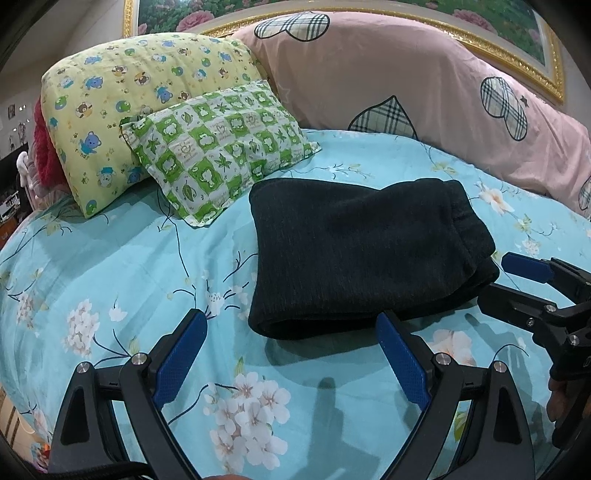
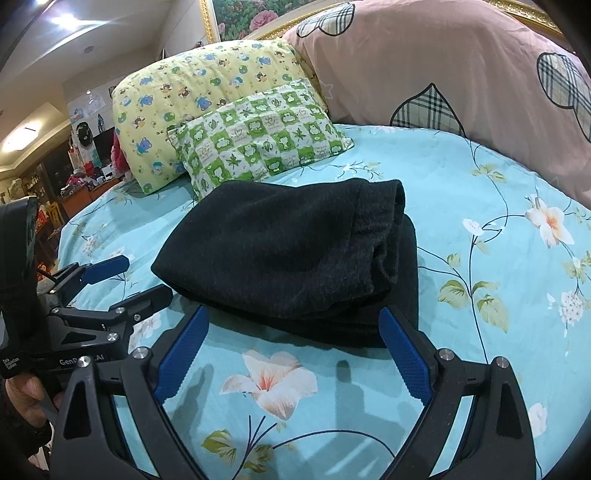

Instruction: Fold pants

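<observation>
Dark grey pants (image 1: 354, 254) lie folded into a compact bundle on the turquoise floral bed sheet (image 1: 122, 266); they also show in the right wrist view (image 2: 288, 254). My left gripper (image 1: 290, 325) is open and empty, just in front of the bundle's near edge. My right gripper (image 2: 293, 321) is open and empty, also just in front of the bundle. The right gripper shows in the left wrist view (image 1: 517, 280) at the bundle's right side. The left gripper shows in the right wrist view (image 2: 129, 275) at the bundle's left side.
A green checked pillow (image 1: 221, 151) and a yellow bear-print pillow (image 1: 122, 103) lie behind the pants at the left. A pink quilt (image 1: 424, 92) with plaid hearts lies along the back right. A gold-framed flower picture (image 1: 480, 22) hangs behind.
</observation>
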A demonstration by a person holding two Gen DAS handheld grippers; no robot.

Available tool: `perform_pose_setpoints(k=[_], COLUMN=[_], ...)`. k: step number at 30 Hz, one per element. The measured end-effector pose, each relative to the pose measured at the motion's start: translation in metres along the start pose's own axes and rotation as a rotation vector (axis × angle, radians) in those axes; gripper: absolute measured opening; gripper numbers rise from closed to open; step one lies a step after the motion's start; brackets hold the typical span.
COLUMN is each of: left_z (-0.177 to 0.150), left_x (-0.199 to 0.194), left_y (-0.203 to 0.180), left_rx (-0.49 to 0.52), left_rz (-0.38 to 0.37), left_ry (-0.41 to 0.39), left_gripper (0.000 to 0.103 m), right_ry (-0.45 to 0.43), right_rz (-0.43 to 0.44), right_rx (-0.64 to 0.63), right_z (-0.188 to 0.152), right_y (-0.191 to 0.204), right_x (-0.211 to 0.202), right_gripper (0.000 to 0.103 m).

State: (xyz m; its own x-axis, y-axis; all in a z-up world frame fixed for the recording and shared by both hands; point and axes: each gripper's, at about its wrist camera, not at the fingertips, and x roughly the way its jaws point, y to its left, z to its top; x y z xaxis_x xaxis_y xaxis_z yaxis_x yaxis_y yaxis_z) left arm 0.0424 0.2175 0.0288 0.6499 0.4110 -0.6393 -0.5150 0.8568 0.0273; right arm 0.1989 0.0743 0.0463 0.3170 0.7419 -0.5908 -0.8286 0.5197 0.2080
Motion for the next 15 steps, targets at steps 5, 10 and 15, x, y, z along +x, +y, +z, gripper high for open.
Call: perform_pose_setpoints(k=[5,10,15], left_z=[0.0032,0.0066,0.0081], left_x=[0.0023,0.0037,0.0051], left_y=[0.0023,0.0043,0.0019], left_rx=[-0.013,-0.029,-0.02], left_rz=[0.001,0.007,0.028], left_ry=[0.003,0.002,-0.004], left_gripper=[0.093,0.093,0.093], right_ry=[-0.011,-0.02,-0.019], right_rz=[0.001,0.006,0.008], right_rx=[0.003,0.002,0.0], right_z=[0.0025,0.0062,0.0088], right_y=[-0.0004,-0.0002,0.0008], right_x=[-0.0009,-0.0011,0.0013], right_gripper=[0.093,0.093,0.093])
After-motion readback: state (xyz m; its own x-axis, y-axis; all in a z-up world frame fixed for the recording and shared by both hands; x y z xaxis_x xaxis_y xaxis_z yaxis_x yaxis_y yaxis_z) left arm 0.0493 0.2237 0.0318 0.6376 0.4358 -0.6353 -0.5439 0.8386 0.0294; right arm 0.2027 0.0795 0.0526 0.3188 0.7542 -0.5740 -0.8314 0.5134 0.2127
